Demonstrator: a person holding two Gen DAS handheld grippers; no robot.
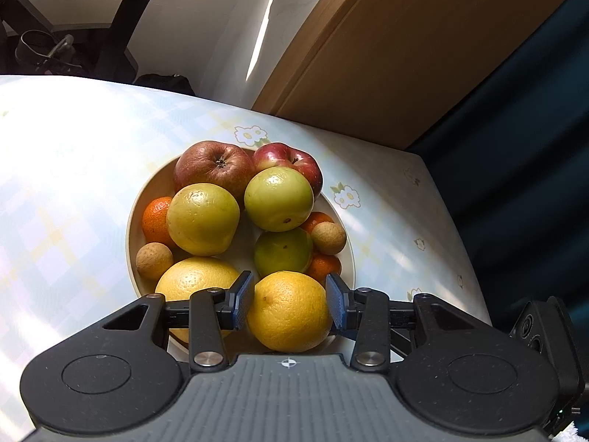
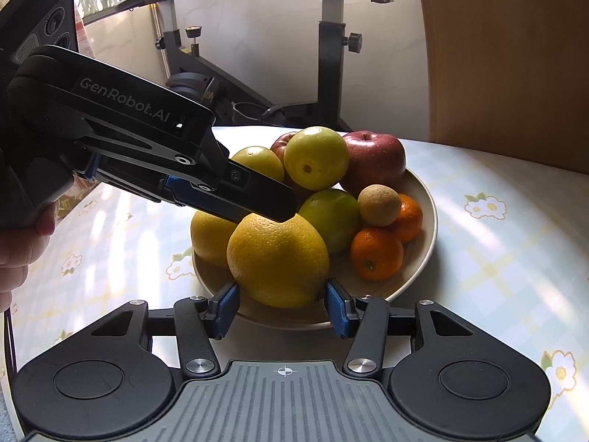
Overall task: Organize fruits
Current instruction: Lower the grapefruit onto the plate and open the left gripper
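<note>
On the near rim of the cream bowl (image 2: 429, 199) sits a large yellow orange (image 2: 278, 259), and both grippers meet around it. From the left wrist view, the left gripper (image 1: 291, 300) has its fingers spread about as wide as the fruit, one blue pad (image 1: 243, 304) against the fruit's left flank and the other at its right flank; whether they press or only touch cannot be told. In the right wrist view that gripper comes in from the upper left, tilted down, its finger lying over the top of the orange. The right gripper (image 2: 281, 307) sits low at the bowl's front edge, its fingers parted wide, pads just beside the orange's lower sides with a sliver of gap on the left; it has hold of nothing that can be seen. Behind the orange the bowl is crowded: a second yellow citrus (image 1: 191, 285) touches it on the left, a green fruit (image 2: 331, 219) presses at its back, two tangerines (image 2: 377, 254) and a small brown fruit (image 2: 379, 204) fill the right side, and two red apples (image 1: 215, 167) and two pale green-yellow fruits are heaped at the far side. Bare tablecloth (image 2: 508, 258) with a flower print spreads to the right of the bowl and also to its left, while the table's far edge runs close behind the apples, with an exercise bike (image 2: 331, 55) beyond.
</note>
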